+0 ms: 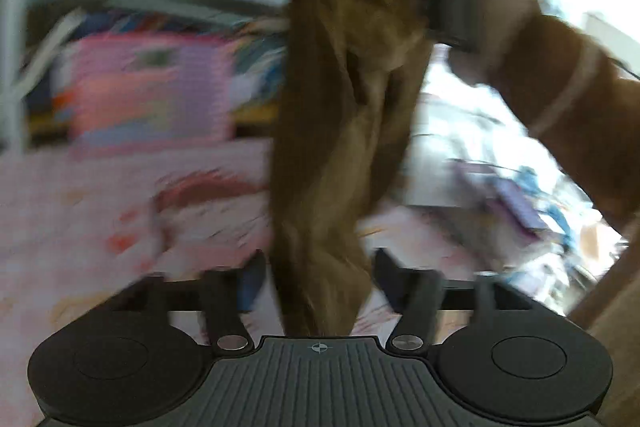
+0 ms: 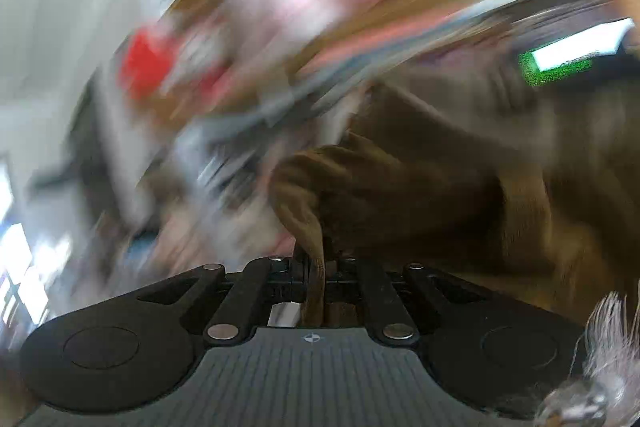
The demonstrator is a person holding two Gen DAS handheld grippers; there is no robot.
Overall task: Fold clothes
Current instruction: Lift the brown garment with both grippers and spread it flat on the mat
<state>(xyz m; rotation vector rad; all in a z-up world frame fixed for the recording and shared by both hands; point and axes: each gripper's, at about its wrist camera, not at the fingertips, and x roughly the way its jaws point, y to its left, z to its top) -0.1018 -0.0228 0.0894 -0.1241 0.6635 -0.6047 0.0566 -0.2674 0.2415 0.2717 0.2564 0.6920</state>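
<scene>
Hanging brown garment (image 1: 328, 131) between left gripper (image 1: 320, 267) fingers

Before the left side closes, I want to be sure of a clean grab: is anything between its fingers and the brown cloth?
Nothing visible is. The brown garment hangs straight down into the gap of the open left hand-held gripper, while the right hand-held gripper pinches it.

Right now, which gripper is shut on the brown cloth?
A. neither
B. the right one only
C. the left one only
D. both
B: in the right wrist view the right gripper has its jaws closed on a pinch of the brown cloth, while the left gripper stands open with the cloth hanging between its fingers.
</scene>
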